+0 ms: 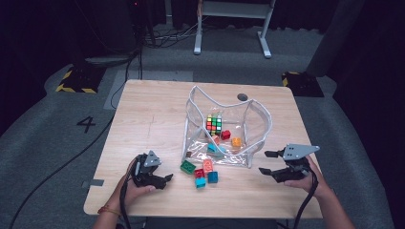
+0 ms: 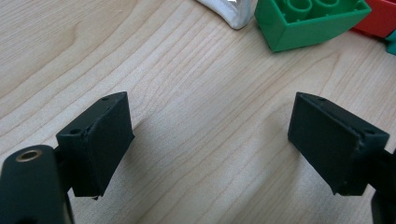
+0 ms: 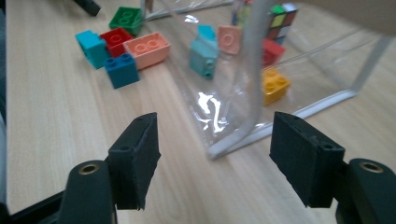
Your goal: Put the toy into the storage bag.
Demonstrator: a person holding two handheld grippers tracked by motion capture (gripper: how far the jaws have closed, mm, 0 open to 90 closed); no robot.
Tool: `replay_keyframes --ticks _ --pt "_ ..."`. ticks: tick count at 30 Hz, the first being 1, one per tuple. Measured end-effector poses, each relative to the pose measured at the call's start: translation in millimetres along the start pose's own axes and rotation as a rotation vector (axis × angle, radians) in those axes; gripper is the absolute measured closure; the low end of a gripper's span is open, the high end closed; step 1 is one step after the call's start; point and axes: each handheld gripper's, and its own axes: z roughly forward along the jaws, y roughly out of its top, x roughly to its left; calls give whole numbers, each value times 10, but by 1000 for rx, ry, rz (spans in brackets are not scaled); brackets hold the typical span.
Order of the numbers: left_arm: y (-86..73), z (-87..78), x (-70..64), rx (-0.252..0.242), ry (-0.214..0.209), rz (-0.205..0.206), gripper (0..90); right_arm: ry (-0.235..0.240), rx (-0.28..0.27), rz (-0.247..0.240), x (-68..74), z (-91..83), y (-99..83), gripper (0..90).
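Bricks: several lie in the clear bag (image 1: 224, 136); five wait on the surface (image 1: 143, 114) outside its mouth, so packing looks partly done. Left gripper (image 1: 162, 180): fingers spread, empty, low over the surface, green brick (image 2: 310, 21) just ahead. Right gripper (image 1: 268, 163): fingers spread, empty, bag corner between and ahead.

In the left gripper view the green brick (image 2: 308, 21) runs off the top edge, and the red brick (image 2: 383, 18) beside it is mostly cut off at the corner. In the right gripper view the puzzle cube (image 3: 280, 21) is half hidden behind the clear pouch's white trim (image 3: 257, 70) and blurry.
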Motion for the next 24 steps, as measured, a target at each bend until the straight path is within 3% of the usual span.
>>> replay_keyframes --ticks 6,8,13,17,24 --pt "-1 0 -2 0 -2 -3 140 36 19 -28 171 182 -48 346" --pt "-2 1 -4 -1 -1 -4 140 53 42 -7 236 247 -53 349" --pt "0 0 -1 0 -1 -1 141 79 47 -60 333 471 -43 357" --pt "0 -1 0 1 0 0 140 103 25 -49 407 651 0 379" --pt "0 0 -1 -1 2 -1 140 134 58 -93 521 921 158 381"
